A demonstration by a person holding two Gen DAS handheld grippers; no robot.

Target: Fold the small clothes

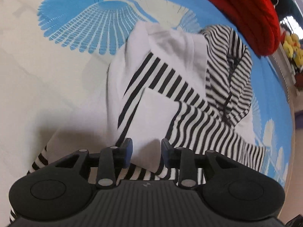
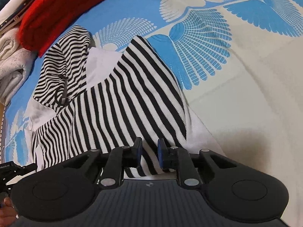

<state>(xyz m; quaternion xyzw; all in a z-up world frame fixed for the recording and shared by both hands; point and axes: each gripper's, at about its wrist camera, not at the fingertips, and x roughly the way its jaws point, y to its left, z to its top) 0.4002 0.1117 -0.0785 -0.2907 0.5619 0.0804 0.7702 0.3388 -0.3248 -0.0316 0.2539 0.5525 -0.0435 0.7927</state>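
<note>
Striped hooded top [image 2: 106, 102] lies mid-frame on blue-and-cream bedsheet [image 2: 236, 75]. Red knit [image 2: 62, 9] and white towel [image 2: 11, 66] crowd the upper left. Left gripper [image 1: 146, 152] and right gripper [image 2: 149, 154] jaws apart over the fabric, nothing clamped.

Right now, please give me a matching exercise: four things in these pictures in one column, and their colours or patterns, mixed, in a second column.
Things:
1. small garment
2. knitted item
3. bed cover
4. pads of the right hand-held gripper

Looks:
A. plain red
B. blue
C. black and white stripes
D. cream and blue feather print

Pairs: 1-C, 2-A, 3-D, 4-B
</note>
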